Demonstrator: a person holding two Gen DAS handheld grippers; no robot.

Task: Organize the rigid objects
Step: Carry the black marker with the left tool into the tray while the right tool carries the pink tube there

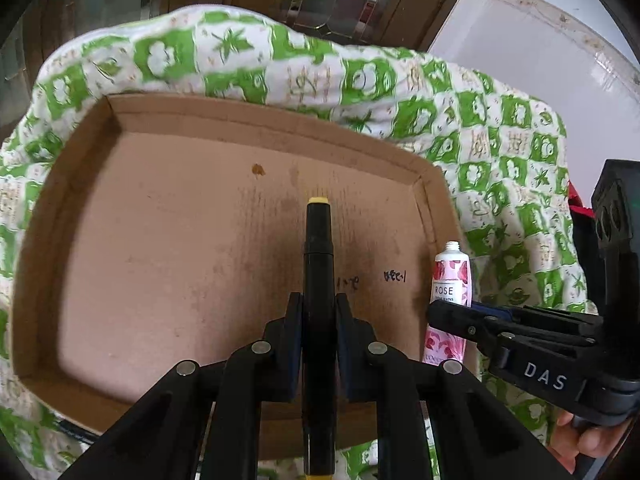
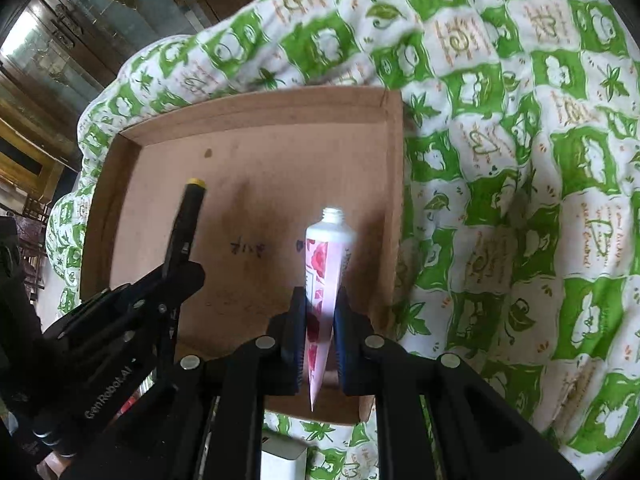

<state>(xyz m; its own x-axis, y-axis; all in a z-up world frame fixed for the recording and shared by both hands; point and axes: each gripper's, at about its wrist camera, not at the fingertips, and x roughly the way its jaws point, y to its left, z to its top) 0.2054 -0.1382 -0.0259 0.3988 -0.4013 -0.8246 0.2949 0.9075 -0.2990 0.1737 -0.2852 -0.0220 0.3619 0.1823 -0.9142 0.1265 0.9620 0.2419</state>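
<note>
My left gripper (image 1: 318, 312) is shut on a black marker (image 1: 319, 264) with a yellow end, held over the shallow cardboard tray (image 1: 160, 240). In the right wrist view the same marker (image 2: 188, 216) sticks out of the left gripper (image 2: 176, 268) above the tray's left half. My right gripper (image 2: 319, 312) is shut on a white hand-cream tube (image 2: 326, 256) with pink roses, uncapped, its neck pointing away over the tray (image 2: 260, 152). From the left wrist view the tube (image 1: 450, 280) hangs by the tray's right rim, pinched by the right gripper (image 1: 444, 316).
The tray lies on a green-and-white patterned quilt (image 2: 520, 160) that bunches up behind it. Its floor holds only stains and pen scribbles (image 1: 394, 276). A white box (image 2: 284, 460) sits at the near edge below the right gripper. Dark wooden glass-fronted cabinets (image 2: 80, 40) stand behind.
</note>
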